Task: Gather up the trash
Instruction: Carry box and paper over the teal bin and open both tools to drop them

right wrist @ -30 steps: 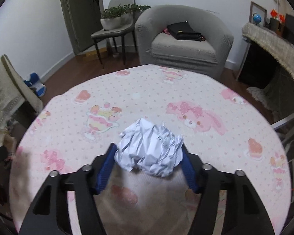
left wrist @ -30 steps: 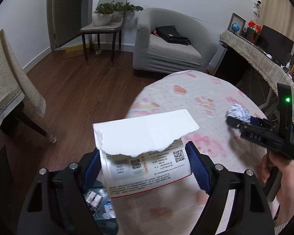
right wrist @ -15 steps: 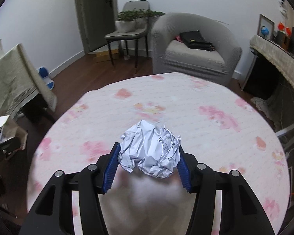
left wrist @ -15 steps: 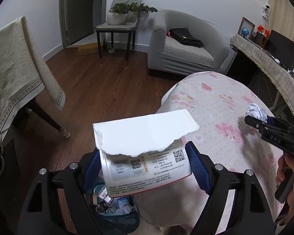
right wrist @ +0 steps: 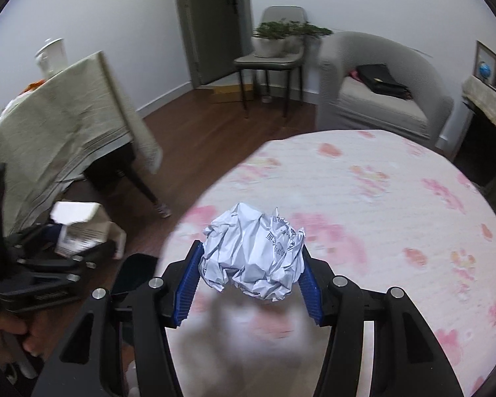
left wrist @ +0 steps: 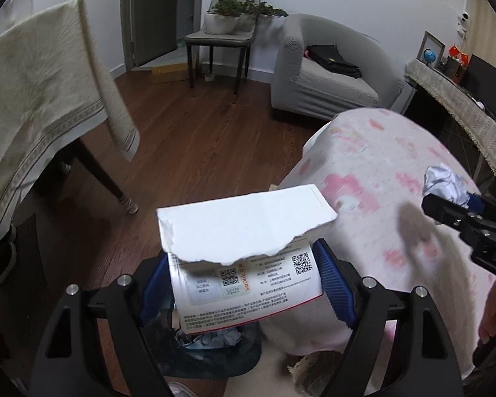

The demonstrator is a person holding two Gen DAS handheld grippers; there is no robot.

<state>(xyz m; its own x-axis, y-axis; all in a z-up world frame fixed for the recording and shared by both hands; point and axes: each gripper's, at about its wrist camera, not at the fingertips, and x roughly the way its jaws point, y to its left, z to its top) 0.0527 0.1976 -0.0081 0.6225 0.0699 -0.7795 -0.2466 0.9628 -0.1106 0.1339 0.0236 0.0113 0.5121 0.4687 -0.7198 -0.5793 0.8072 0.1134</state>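
My left gripper [left wrist: 244,284] is shut on a torn white cardboard box [left wrist: 244,241] with printed labels and holds it above a dark trash bin [left wrist: 215,347] with several scraps in it, on the floor beside the table. The box also shows in the right wrist view [right wrist: 82,228]. My right gripper [right wrist: 251,281] is shut on a crumpled white paper ball [right wrist: 254,254] and holds it above the left part of the pink round table [right wrist: 380,205]. The ball also shows in the left wrist view [left wrist: 443,182].
A table draped in beige cloth [left wrist: 39,99] stands to the left with dark legs. A grey armchair [left wrist: 327,76] with a black bag and a chair holding plants [left wrist: 228,23] stand at the back. The floor is brown wood.
Both grippers have moved left off the table's middle, still holding their loads. The left gripper with the box now hangs over the trash bin; the right gripper has come near the table's left edge.
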